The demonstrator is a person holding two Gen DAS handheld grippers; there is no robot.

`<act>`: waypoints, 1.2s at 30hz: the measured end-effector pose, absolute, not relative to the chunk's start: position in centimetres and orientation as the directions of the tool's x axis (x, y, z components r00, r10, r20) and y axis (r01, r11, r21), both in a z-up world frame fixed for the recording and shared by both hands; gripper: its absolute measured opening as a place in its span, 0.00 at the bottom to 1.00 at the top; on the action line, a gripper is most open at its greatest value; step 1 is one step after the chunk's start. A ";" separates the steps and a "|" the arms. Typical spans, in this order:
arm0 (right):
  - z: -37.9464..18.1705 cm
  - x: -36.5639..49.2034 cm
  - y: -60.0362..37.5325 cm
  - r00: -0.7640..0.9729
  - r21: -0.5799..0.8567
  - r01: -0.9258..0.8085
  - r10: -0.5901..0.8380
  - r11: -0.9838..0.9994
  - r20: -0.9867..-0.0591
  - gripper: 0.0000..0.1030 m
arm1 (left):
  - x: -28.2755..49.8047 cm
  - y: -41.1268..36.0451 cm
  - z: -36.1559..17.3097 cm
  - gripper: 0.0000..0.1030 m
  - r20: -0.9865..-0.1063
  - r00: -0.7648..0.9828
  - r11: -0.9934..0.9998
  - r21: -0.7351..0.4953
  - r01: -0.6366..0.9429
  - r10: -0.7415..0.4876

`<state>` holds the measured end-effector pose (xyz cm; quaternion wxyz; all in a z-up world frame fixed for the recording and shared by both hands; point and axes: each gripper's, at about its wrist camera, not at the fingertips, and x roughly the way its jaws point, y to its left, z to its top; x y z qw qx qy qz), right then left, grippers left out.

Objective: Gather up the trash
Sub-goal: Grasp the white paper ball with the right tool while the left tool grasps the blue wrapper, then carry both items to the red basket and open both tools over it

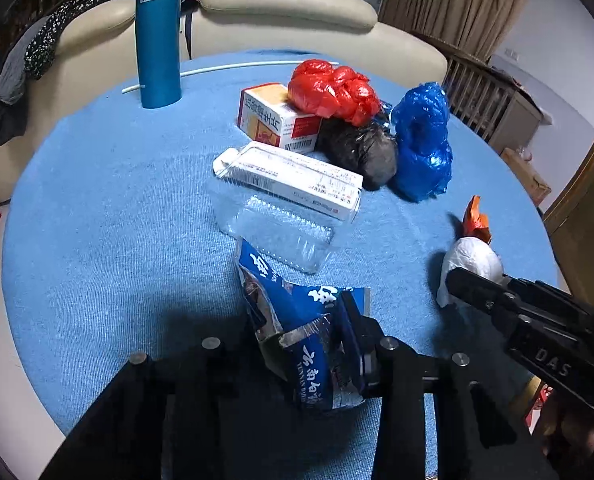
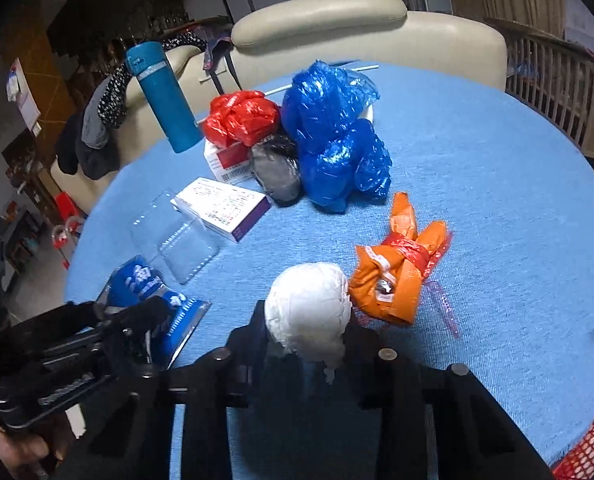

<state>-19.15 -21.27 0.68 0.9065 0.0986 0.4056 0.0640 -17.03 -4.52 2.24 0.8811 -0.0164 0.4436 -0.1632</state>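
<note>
A crumpled blue foil packet (image 1: 297,312) sits pinched between the fingers of my left gripper (image 1: 305,332), just above the blue tablecloth. The right wrist view shows that gripper (image 2: 137,316) on the packet (image 2: 145,280) at the lower left. My right gripper (image 2: 307,340) is shut on a white crumpled wad (image 2: 309,304); seen from the left, the wad (image 1: 473,260) rests on the cloth with a black finger against it. An orange knotted bag (image 2: 397,272) lies just right of the wad.
Mid-table lie a clear plastic tray (image 1: 281,232), a white box (image 1: 293,180), an orange-red box (image 1: 273,116), and red (image 1: 333,88), black (image 1: 361,148) and blue (image 1: 421,144) bags. A teal flask (image 1: 157,40) stands far left. Red mesh (image 2: 585,440) hangs at the near right edge.
</note>
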 end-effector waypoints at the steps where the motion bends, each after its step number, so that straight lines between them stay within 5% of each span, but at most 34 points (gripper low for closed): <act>1: 1.0 -19.4 -21.2 0.669 0.238 -0.041 0.204 0.970 -0.715 0.32 | -17.1 -4.4 2.3 0.38 -0.776 0.554 0.946 -0.175 0.273 -0.303; 7: 3.3 -22.8 -22.2 0.718 0.330 -0.051 0.265 0.942 -0.644 0.32 | -17.6 -3.4 3.8 0.20 -0.739 0.599 0.948 -0.183 0.260 -0.307; 28: 6.7 -29.4 -29.1 0.834 0.429 0.062 0.189 0.901 -0.518 0.32 | -19.3 -4.8 8.7 0.17 -0.662 0.640 0.917 -0.219 0.332 -0.390; 36: 6.0 -34.1 -35.7 0.848 0.426 0.236 0.029 0.874 -0.530 0.32 | -20.4 -10.8 10.8 0.17 -0.639 0.607 0.863 -0.197 0.465 -0.472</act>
